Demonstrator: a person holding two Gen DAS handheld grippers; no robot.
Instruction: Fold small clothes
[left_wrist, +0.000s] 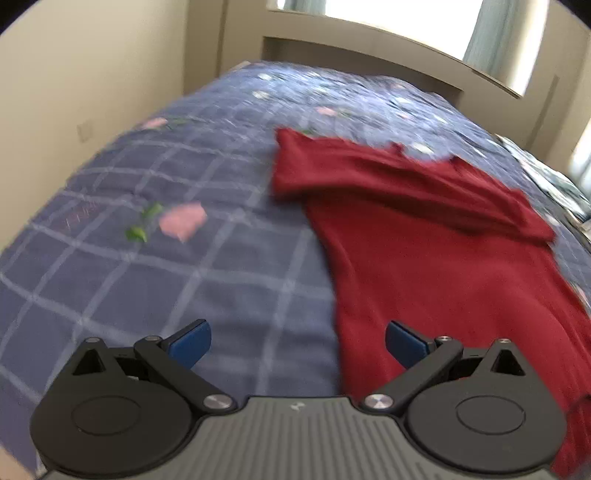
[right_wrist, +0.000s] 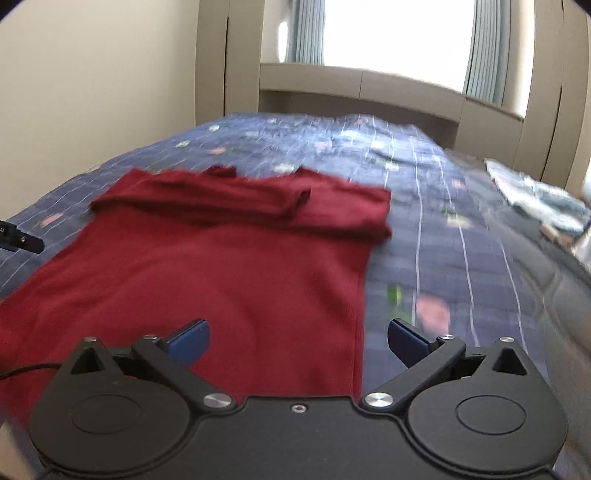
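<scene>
Bedroom: bed (left_wrist: 122, 280) under a blue checked quilt, window (right_wrist: 391, 37) at the top of both views. Your red garment (left_wrist: 436, 266) lies flat on the quilt, sleeves folded across its far end, right of centre in the left view and left of centre in the right view. Your left claw (left_wrist: 297, 341) and right claw (right_wrist: 298, 341) both stand released, gripping nothing

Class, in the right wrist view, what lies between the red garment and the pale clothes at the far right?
Only bare checked bedspread separates the red garment from the pale clothes.
</scene>
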